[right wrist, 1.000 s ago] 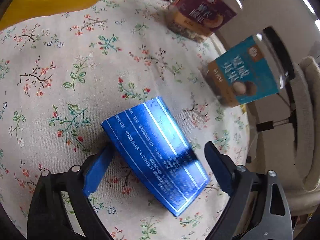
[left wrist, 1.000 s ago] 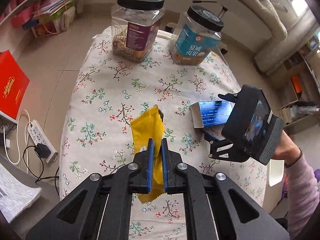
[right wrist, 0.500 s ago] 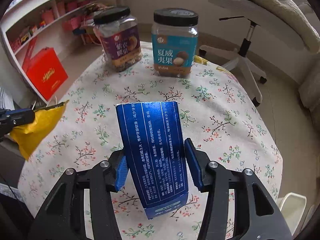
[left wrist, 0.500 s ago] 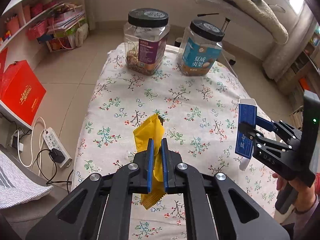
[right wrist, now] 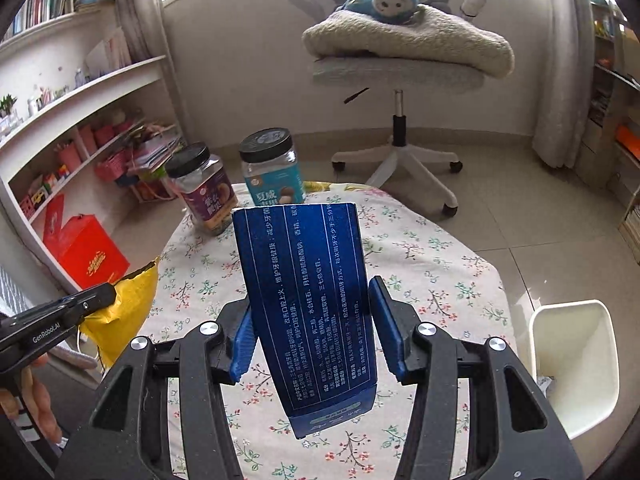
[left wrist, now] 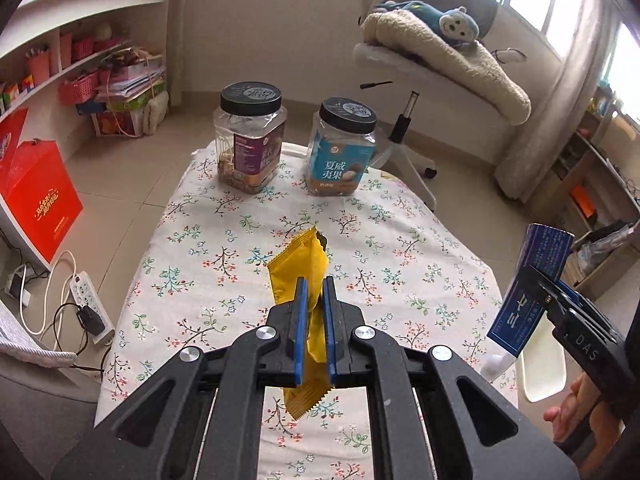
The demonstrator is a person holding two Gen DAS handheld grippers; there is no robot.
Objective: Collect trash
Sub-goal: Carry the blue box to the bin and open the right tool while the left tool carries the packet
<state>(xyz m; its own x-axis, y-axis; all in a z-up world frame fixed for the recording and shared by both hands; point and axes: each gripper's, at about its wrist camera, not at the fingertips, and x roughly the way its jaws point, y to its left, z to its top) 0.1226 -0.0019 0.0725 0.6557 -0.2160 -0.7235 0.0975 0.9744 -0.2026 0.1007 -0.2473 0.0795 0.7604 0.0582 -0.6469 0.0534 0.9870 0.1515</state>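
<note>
While both pieces of trash were already off the table [left wrist: 224,240], the step in hand was, as I judged, to carry them to the white bin [right wrist: 572,364], which stood on the floor at about 4 o'clock of the right wrist view, just beside the table edge; the left gripper [left wrist: 314,300] had its fingers pressed together on the yellow wrapper [left wrist: 298,264], which hung between the blue pads near the middle of the left view; the right gripper [right wrist: 310,320] pinched the blue box [right wrist: 308,296] on its two long sides, and the box stood nearly upright, with its lower end sticking out below the pads; the jaws of this gripper had just been closing, with the box between them. To do the step well, I thought the right hand should go first, because the bin was on its side; the box should be brought over the open mouth of the bin before the fingers spread, with its lower end pointing down, so that it did not catch on the rim. The wrapper was thin and light, so it could flutter or stick to a pad; it was better to lower it close to the mouth before the release. The two jars [left wrist: 252,140] at 12 o'clock were far from this path; they were probably not trash.
</note>
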